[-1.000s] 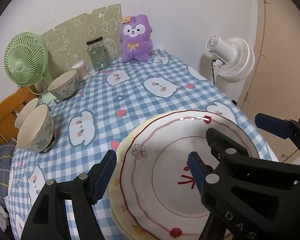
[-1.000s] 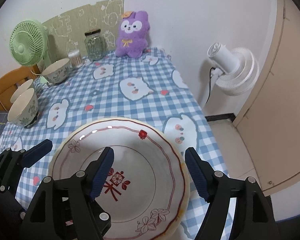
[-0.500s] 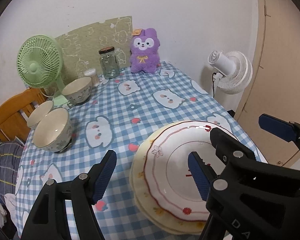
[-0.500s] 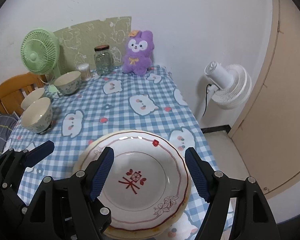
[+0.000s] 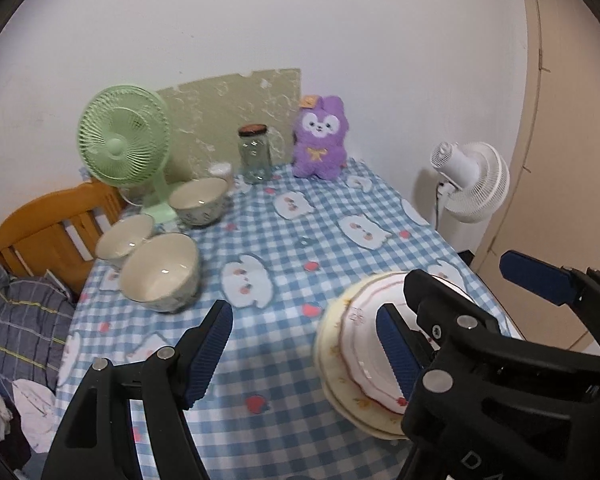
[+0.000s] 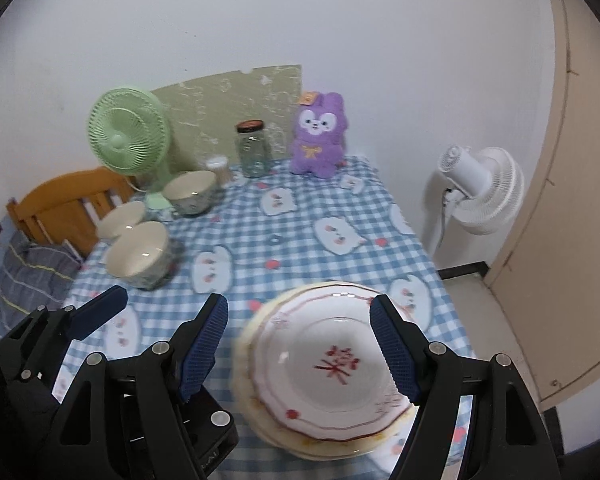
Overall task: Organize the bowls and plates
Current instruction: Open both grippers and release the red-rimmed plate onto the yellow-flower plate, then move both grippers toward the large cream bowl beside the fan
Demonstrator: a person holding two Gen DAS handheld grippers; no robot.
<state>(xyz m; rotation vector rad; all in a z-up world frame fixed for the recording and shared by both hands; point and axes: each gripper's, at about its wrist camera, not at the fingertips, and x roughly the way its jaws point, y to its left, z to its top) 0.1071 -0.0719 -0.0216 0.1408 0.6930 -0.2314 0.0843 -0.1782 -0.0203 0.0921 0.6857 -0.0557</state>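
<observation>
- Two plates sit stacked near the front right part of the bench (image 6: 292, 240): a white plate with red trim (image 6: 332, 364) lies on top of a cream plate (image 6: 244, 364) whose rim shows around it.
- Three bowls stand well apart from the stack, at the bench's far left side: a large bowl (image 5: 160, 272) nearest, a shallower bowl (image 5: 124, 236) touching or just behind it, and a patterned bowl (image 5: 199, 202) farther back beside the green fan (image 5: 124, 136).
- The left gripper (image 5: 304, 344) hangs above the checked cloth with its fingers (image 5: 208, 348) spread wide and nothing between them; its right finger overlaps the plate stack in this view.
- The right gripper (image 6: 300, 348) is above the stack with its fingers (image 6: 394, 350) spread wide on either side of the white plate in the picture, gripping nothing; whether they touch the rim cannot be told.
- At the back of the bench stand a glass jar (image 6: 253, 148) and a purple plush toy (image 6: 318, 136).
- A white fan (image 6: 480, 192) stands on the floor right of the bench, and a wooden chair (image 5: 48, 224) is at its left.
</observation>
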